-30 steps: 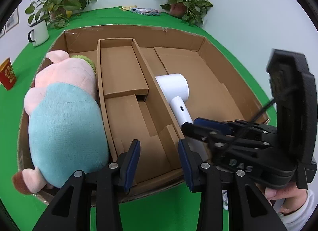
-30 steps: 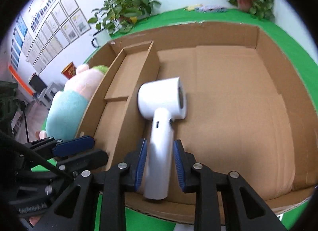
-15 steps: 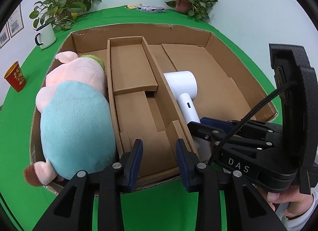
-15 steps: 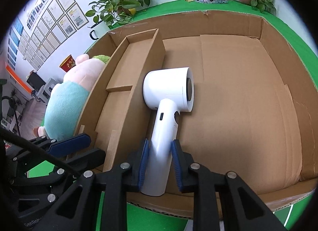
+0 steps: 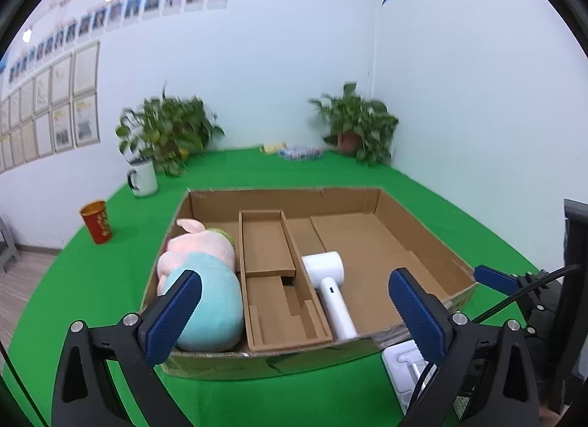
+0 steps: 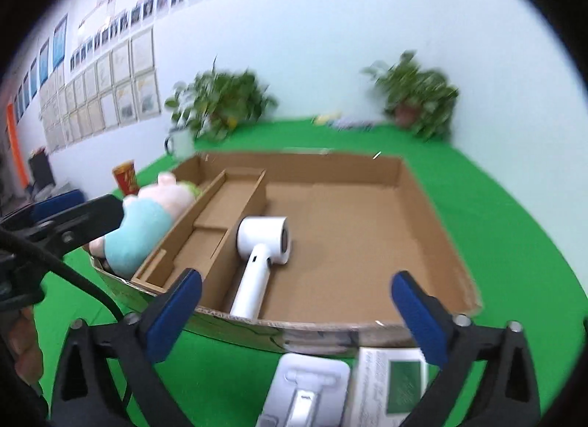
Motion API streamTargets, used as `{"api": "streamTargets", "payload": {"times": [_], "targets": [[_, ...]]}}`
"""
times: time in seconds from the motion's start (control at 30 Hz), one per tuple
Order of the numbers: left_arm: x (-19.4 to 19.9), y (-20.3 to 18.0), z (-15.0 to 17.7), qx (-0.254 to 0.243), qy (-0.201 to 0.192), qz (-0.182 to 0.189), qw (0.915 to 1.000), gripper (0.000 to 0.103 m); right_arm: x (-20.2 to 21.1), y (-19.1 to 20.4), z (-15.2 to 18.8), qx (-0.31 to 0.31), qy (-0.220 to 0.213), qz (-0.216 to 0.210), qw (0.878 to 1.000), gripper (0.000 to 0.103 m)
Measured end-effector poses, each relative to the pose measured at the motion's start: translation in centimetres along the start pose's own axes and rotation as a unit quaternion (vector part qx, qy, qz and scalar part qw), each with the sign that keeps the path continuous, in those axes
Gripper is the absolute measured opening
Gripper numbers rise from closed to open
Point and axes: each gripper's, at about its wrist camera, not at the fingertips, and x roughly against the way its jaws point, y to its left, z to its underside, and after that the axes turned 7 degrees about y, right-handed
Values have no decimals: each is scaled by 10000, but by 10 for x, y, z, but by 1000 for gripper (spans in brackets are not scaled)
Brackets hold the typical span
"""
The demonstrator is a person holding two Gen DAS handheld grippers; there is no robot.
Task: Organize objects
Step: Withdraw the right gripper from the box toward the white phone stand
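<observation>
Both my tools opening, nothing between them: left tool (image 5: 294,302), right tool (image 6: 296,298). White tray (image 6: 305,390) lies directly below right tool, long axis pointing away.

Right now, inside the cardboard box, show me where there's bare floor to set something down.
Widest bare patch: the right compartment of the cardboard box, between the white hair dryer and the right wall. The middle divider tray holds nothing but is narrow and stepped. The left slot is crowded, filled by the plush toy.
</observation>
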Motion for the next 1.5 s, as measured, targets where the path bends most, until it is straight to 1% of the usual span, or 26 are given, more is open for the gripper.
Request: {"api": "streamTargets", "payload": {"times": [0.07,0.13,0.2,0.3,0.4,0.47,0.63,0.77,0.83,0.97,1.03,1.07,1.1,1.2,1.27,1.37,1.4,1.5], "targets": [[6,-8,11,57,42,-28,10000,102,11,-1,8,-82,-126,13,9999,103],[10,-12,21,150,124,-30,9998,102,18,-1,17,-116,-131,24,9998,103],[16,-18,31,201,106,-127,9997,102,23,-1,27,-58,-91,100,9999,103],[20,-27,42,123,134,-290,9994,102,31,-3,38,-26,-57,158,9999,103],[25,-31,50,52,165,-357,9992,102,38,-8,46,-146,-28,140,9998,103],[28,-32,55,82,183,-335,9992,102,43,-9,49,-124,-66,159,9998,103],[35,-31,57,194,236,-300,9991,102,50,-9,51,-8,-99,144,9998,103],[42,-31,53,217,170,-416,9988,102,55,-10,56,24,-100,53,9999,103],[43,-31,53,210,225,-353,9989,102,59,-10,59,29,-124,-94,9999,103],[35,-30,65,215,581,49,9981,102,69,-1,74,247,-79,-799,9965,103],[29,-27,74,215,728,79,9971,102,66,7,83,365,89,-1038,9939,103],[26,-27,77,220,788,83,9966,102,61,13,90,427,255,-1238,9911,103],[22,-25,80,247,875,101,9958,102,57,17,94,455,375,-1333,9893,103],[13,-21,89,368,1084,279,9930,102,43,25,103,425,725,-1646,9828,103],[7,-19,93,451,1206,323,9912,102,33,25,106,404,933,-1591,9820,102],[2,-17,98,510,1254,343,9902,102,21,14,108,271,1118,-1275,9851,100],[2,-16,99,526,1250,359,9901,102,20,9,107,202,1135,-1221,9858,100],[-3,-14,100,612,1276,426,9890,102,18,-4,105,130,1146,-837,9898,100]]}}
